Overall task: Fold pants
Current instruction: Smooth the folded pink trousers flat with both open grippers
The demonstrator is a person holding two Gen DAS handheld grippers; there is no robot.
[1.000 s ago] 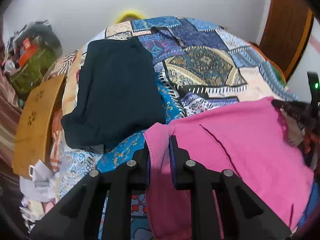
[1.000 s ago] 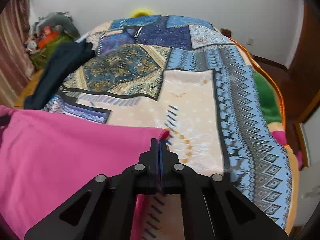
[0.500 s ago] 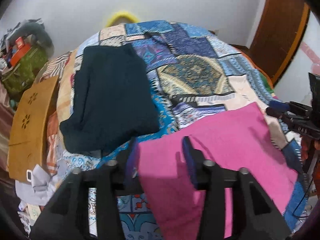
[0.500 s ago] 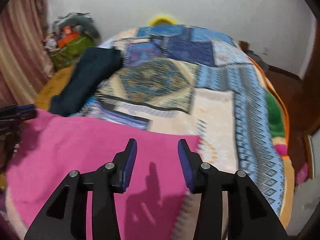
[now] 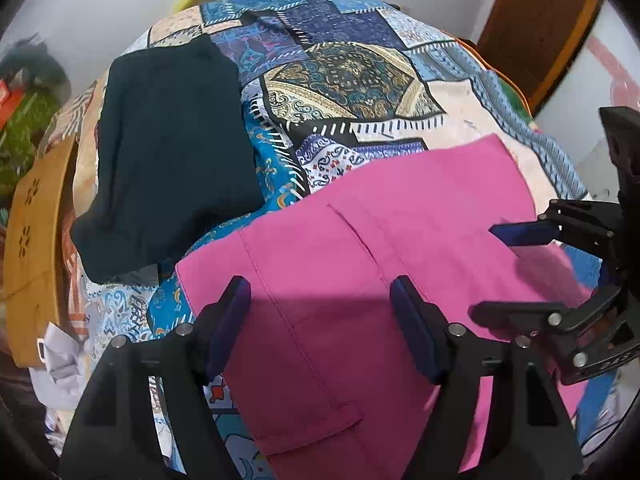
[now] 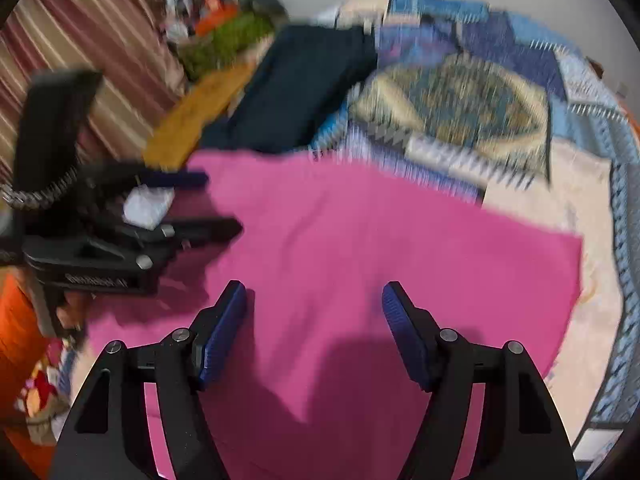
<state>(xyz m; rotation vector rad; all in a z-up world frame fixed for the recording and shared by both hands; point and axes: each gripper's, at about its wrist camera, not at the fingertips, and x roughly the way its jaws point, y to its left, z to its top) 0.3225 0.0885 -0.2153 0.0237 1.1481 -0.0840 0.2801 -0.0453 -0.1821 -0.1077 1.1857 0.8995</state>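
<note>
1. Left wrist view: pink pants (image 5: 360,280) lie flat on the near part of the patchwork bedspread (image 5: 352,76), apparently folded at least once.
2. Left gripper (image 5: 320,320) and right gripper (image 6: 312,320) hover spread wide, holding nothing.
3. Likely left: a further fold.

Under my black left claw (image 5: 320,304) with its dark blue pads (image 5: 230,322), the pants (image 5: 360,264) are plain pink, lying on a bedspread (image 5: 352,80) patched in blue, cream and gold paisley, beside a dark navy garment (image 5: 168,152).
</note>
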